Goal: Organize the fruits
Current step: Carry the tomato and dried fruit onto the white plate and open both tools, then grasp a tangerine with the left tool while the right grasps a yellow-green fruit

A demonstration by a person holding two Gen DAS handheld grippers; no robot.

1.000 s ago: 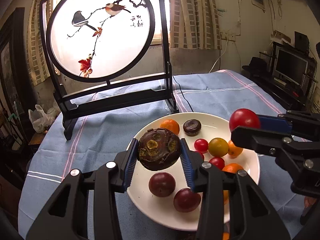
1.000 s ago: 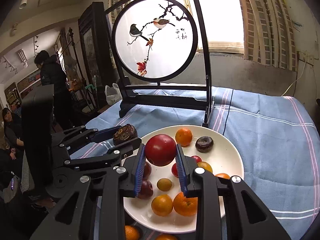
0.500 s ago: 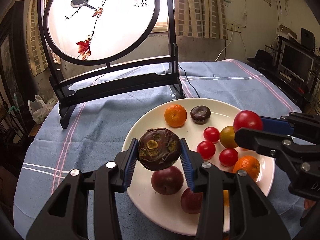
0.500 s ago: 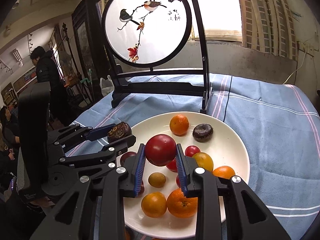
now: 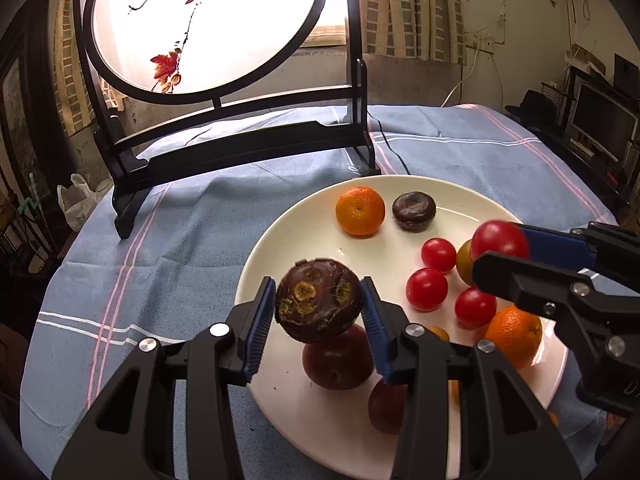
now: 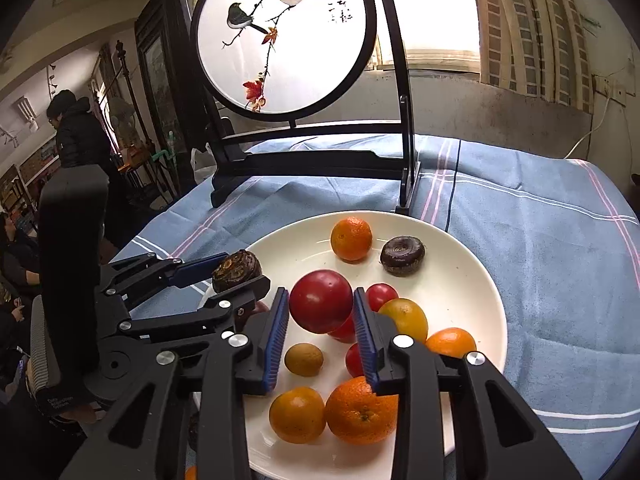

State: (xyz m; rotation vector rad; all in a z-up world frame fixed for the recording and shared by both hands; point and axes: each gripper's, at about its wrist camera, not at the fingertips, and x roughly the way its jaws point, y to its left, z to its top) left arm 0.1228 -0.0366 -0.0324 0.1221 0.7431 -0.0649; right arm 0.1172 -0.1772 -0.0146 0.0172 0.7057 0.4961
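A white plate [image 5: 304, 240] [image 6: 460, 280] on the blue cloth holds oranges [image 5: 360, 216], cherry tomatoes [image 5: 426, 289], dark plums [image 5: 338, 360] and a flat dark fruit [image 6: 402, 256]. My left gripper [image 5: 318, 284] [image 6: 240, 270] hangs low over the plate's left side. Its jaws are opening, and a round dark brown fruit [image 5: 318, 306] is still between the blue pads, just above a plum. My right gripper [image 6: 321, 294] [image 5: 500, 248] is over the plate's middle. Its jaws are opening too, with a big red tomato [image 6: 320, 300] loose between the pads.
A black stand with a round painted bird screen [image 5: 240, 140] [image 6: 320, 160] rises just behind the plate, with a cable [image 5: 392, 152] trailing off it. A person in dark clothes [image 6: 76, 128] stands beyond the table at the left. Bare cloth [image 6: 540, 260] lies right of the plate.
Both grippers have sunk toward the plate, which now looks larger and closer. The pads have eased off the brown fruit and the red tomato, which stay between them.
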